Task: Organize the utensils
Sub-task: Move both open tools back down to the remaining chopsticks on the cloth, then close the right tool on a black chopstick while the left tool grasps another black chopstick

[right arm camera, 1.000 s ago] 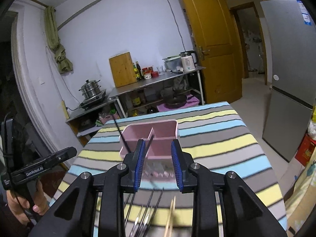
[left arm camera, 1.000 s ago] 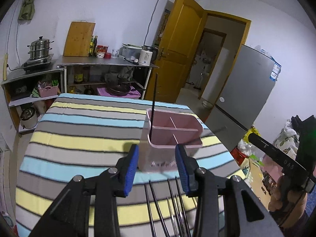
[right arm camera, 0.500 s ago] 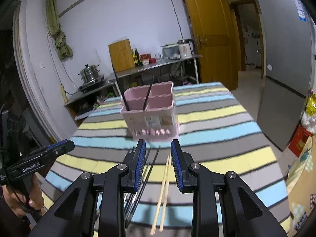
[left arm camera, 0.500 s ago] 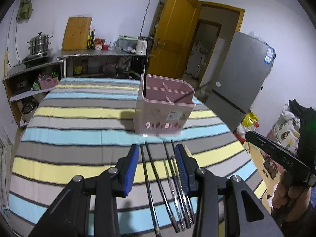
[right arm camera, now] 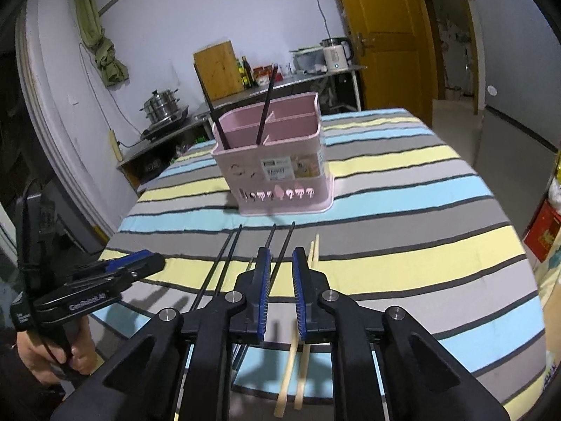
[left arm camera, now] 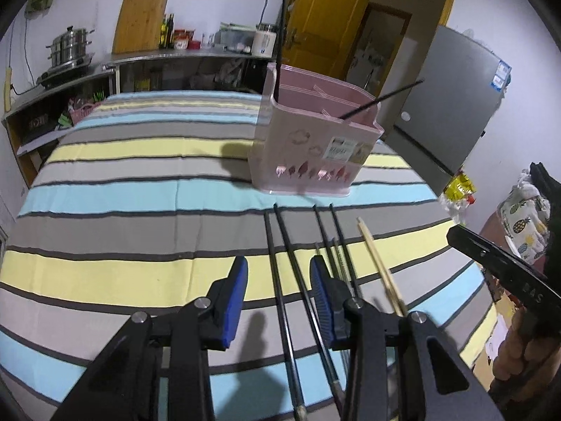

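A pink utensil holder [left arm camera: 315,147] [right arm camera: 277,168] stands on the striped tablecloth and holds two black chopsticks [right arm camera: 263,115]. Several black chopsticks [left arm camera: 284,280] [right arm camera: 224,263] and a pair of wooden chopsticks [left arm camera: 378,263] [right arm camera: 291,368] lie flat in front of it. My left gripper [left arm camera: 278,280] is open and empty, low over the black chopsticks. My right gripper [right arm camera: 280,270] is open and empty, just above the black and wooden chopsticks. Each gripper shows in the other's view: the left [right arm camera: 105,280] and the right [left arm camera: 498,263].
The round table with its striped cloth [right arm camera: 403,210] drops off at the near and right edges. A steel counter [left arm camera: 175,56] with a pot, cutting board and kettle lines the back wall. A grey fridge [left arm camera: 448,105] and yellow door [right arm camera: 378,35] stand at the right.
Both grippers have come back from the holder and down towards the chopsticks on the cloth. Both stay open and empty.
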The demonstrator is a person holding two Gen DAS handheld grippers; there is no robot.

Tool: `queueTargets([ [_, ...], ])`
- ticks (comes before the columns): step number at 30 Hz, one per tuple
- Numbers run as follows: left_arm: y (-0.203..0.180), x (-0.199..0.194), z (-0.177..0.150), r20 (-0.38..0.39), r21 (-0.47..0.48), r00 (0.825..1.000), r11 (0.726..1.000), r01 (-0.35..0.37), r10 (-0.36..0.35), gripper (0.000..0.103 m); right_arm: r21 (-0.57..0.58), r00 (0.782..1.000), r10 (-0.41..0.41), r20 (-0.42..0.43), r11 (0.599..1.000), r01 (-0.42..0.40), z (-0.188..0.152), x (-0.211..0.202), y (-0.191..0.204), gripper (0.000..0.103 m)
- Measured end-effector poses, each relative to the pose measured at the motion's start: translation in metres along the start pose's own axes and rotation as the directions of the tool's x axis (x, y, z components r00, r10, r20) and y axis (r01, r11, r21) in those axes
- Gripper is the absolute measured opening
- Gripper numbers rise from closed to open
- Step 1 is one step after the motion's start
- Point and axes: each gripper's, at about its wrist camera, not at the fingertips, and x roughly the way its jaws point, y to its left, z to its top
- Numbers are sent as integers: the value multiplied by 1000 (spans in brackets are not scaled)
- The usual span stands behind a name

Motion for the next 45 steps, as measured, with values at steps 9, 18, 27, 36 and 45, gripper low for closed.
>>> queueTargets([
  [9,7,47,6,-79,-2,997,1000,-16,16,35,10,998,6,-65,1000,-5,1,43,2,12],
  [18,8,74,9,-121,13,992,999,-38,39,29,2,989,-12,-146,1000,12,7,90,8,11],
  [27,10,80,13,-118,39,989,996,-84,88,16,9,972,-57,-230,998,61,7,127,4,11],
  [36,8,88,20,-143,48,984,994,-102,108,16,-23,960,-105,-260,994,103,12,138,13,10],
  [45,9,90,30,-170,22,980,995,-97,99,7,13,964,-79,-255,996,85,16,133,8,5],
])
